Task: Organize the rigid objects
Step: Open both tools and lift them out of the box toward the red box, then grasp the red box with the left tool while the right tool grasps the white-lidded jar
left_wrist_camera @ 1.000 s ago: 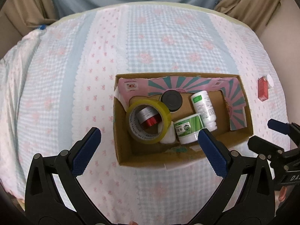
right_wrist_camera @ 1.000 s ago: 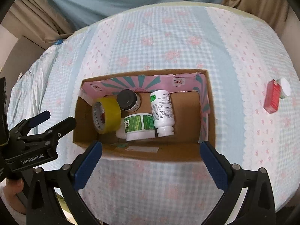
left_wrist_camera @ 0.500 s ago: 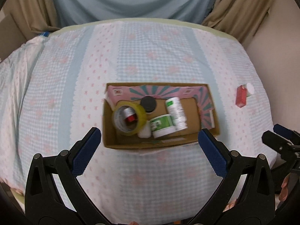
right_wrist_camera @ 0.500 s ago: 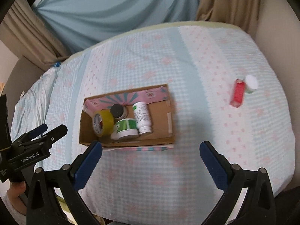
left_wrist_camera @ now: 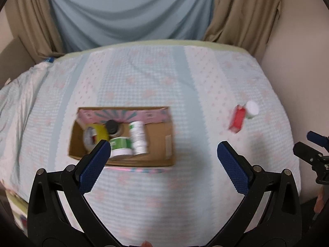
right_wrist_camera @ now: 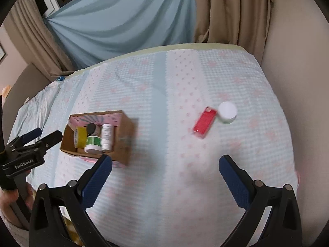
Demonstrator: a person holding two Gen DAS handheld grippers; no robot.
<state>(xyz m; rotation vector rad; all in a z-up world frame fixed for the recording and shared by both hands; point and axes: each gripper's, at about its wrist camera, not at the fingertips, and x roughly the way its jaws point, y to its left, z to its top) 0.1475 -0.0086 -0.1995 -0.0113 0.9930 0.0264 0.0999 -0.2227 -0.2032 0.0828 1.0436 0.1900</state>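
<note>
Two views, both blurred. Left wrist: left tool (left_wrist_camera: 163, 151) spread wide, empty, above the cloth-covered table (left_wrist_camera: 156, 78); box (left_wrist_camera: 158, 135) just beyond, holding tape (left_wrist_camera: 95, 134), dark jar (left_wrist_camera: 112, 126), green tub (left_wrist_camera: 121, 146), white bottle (left_wrist_camera: 138, 136); red pack (left_wrist_camera: 237, 121) touching white-lidded jar (left_wrist_camera: 251, 109), well right of the box. Right wrist: right tool (right_wrist_camera: 165, 165) likewise wide apart, gripping nothing; red pack (right_wrist_camera: 204, 122) and jar (right_wrist_camera: 227, 112) ahead, box (right_wrist_camera: 123, 138) far left.

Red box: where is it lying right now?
The red box lies on the bedspread, outside and right of the cardboard box, beside a white-lidded jar on its right.
</note>
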